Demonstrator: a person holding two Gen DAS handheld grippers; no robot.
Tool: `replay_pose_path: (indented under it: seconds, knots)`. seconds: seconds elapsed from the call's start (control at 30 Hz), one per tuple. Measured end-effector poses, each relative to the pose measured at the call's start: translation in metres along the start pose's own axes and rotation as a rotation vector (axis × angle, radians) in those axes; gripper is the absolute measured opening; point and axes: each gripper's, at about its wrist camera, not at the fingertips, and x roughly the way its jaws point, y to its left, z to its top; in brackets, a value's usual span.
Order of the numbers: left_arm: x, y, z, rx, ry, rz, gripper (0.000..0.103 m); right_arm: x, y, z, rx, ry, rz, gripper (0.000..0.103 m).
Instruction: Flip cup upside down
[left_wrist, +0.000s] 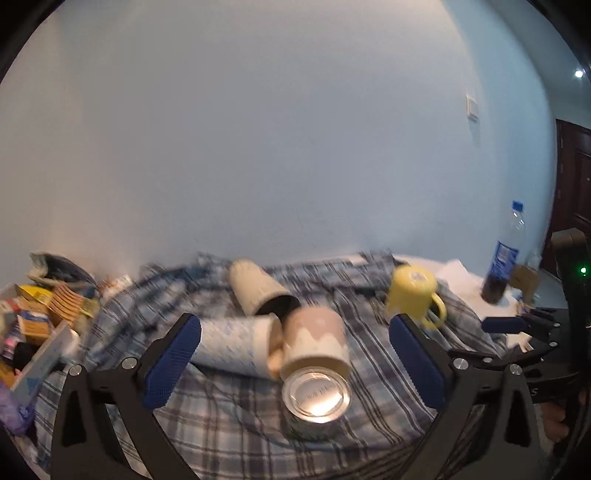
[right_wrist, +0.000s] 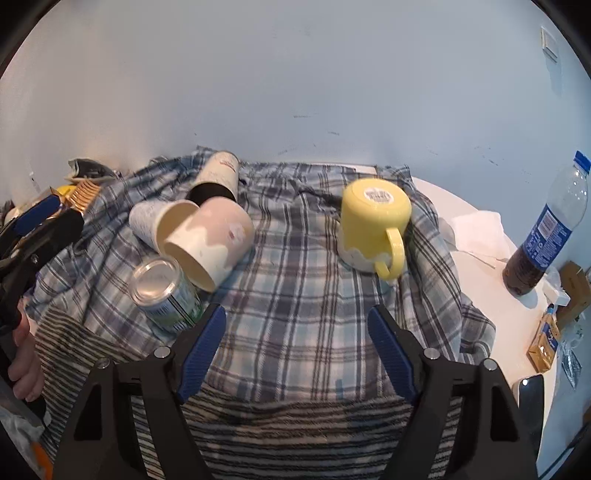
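The pink-and-cream ceramic cup (left_wrist: 314, 341) lay on its side mid-cloth against the steel can (left_wrist: 316, 400); with both the left gripper (left_wrist: 295, 363) and right gripper (right_wrist: 297, 350) gaping empty, gripping across its wall before rotating seemed wisest.

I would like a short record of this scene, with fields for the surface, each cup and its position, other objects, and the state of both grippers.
surface: plaid cloth
yellow mug: upside down, base up, handle toward the camera
pink cup: lying on its side, leaning on the can
white paper cup: on its side, behind the pink cup
beige cup: on its side, farthest back
can: upright
cola bottle: upright, off the cloth, at right
left gripper: open, holding nothing
right gripper: open, holding nothing
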Motion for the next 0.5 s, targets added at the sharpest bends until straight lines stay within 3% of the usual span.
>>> replay_pose_path:
  seconds: [0.07, 0.17, 0.33, 0.5]
  knots:
    - [-0.008, 0.005, 0.001, 0.001, -0.054, 0.058, 0.103, -0.003, 0.004, 0.007, 0.006, -0.033, -0.01, 0.094]
    - [-0.013, 0.013, -0.001, -0.031, -0.078, 0.095, 0.103, -0.01, 0.012, 0.017, -0.001, -0.12, -0.025, 0.102]
    - [-0.011, 0.028, -0.007, -0.077, -0.051, 0.097, 0.103, -0.004, 0.03, 0.018, -0.077, -0.211, -0.078, 0.103]
    - [-0.002, 0.028, -0.024, -0.031, -0.053, 0.137, 0.103, 0.019, 0.03, 0.009, -0.046, -0.154, 0.004, 0.103]
